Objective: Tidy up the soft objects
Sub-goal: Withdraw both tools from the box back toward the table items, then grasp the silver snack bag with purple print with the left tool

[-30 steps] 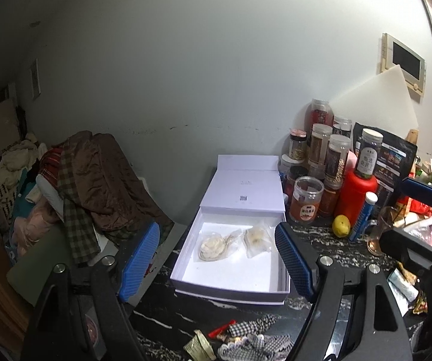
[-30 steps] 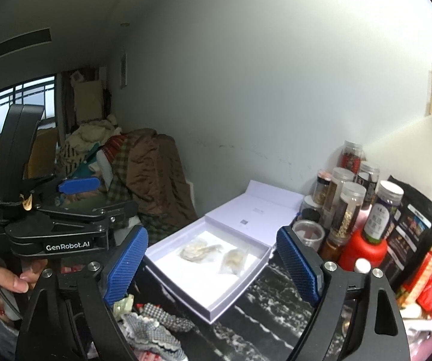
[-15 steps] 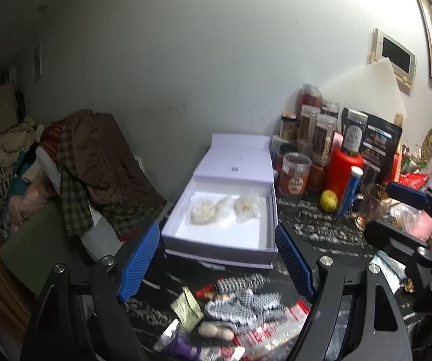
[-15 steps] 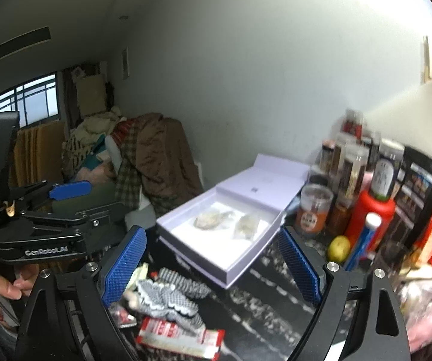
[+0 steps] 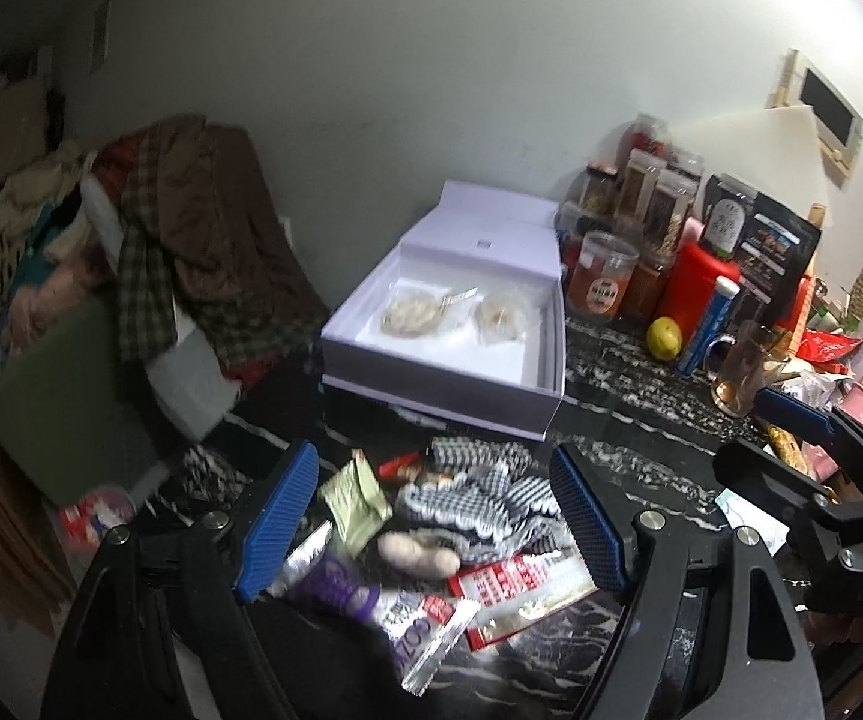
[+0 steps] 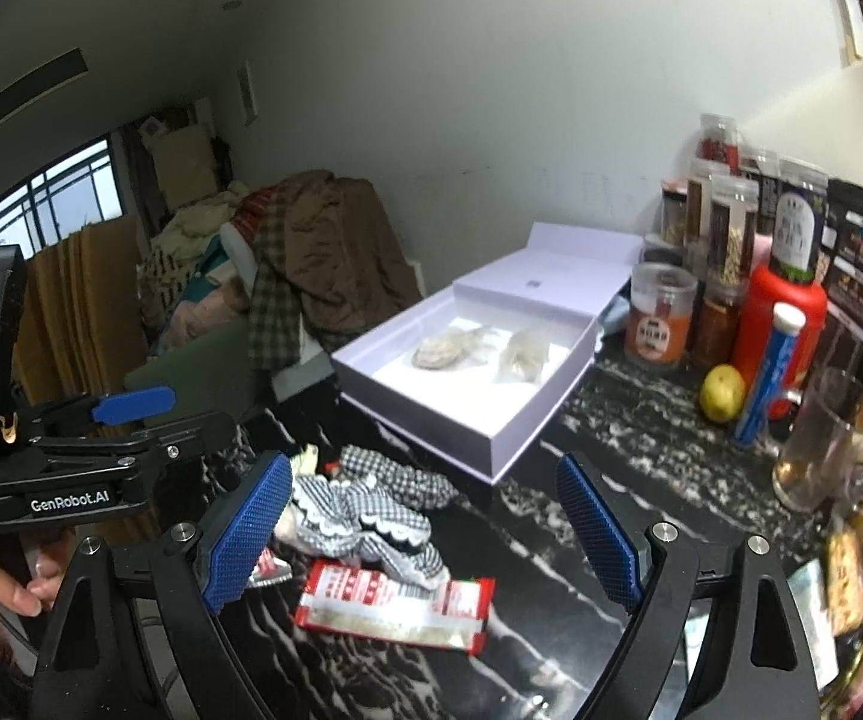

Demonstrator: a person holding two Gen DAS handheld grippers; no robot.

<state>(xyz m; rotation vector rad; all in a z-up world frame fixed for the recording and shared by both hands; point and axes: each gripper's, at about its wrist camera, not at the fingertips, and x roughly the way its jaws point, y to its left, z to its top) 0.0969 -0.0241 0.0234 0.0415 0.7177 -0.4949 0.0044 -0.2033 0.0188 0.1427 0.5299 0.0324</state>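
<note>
An open white box [image 5: 542,372] [image 6: 527,438] sits on the black marble counter with two clear bags of pale soft stuff [image 5: 410,315] [image 6: 443,348] inside. In front of it lies a pile of black-and-white checked cloth [image 5: 479,495] [image 6: 371,510], a green packet [image 5: 356,501], a beige soft piece [image 5: 419,555], a purple packet [image 5: 335,585] and a red-and-white wrapper [image 5: 521,591] [image 6: 395,603]. My left gripper [image 5: 431,525] is open above the pile. My right gripper [image 6: 422,534] is open, just right of the cloth.
Jars, a red bottle [image 5: 695,294] [image 6: 782,324], a lemon [image 5: 664,337] [image 6: 721,393], a blue tube and a glass mug [image 6: 815,444] crowd the right side. Clothes [image 5: 191,240] are heaped on furniture to the left of the counter.
Both grippers tilted down and moved nearer the counter, so the cloth pile and packets came into full view. Both stayed open.
</note>
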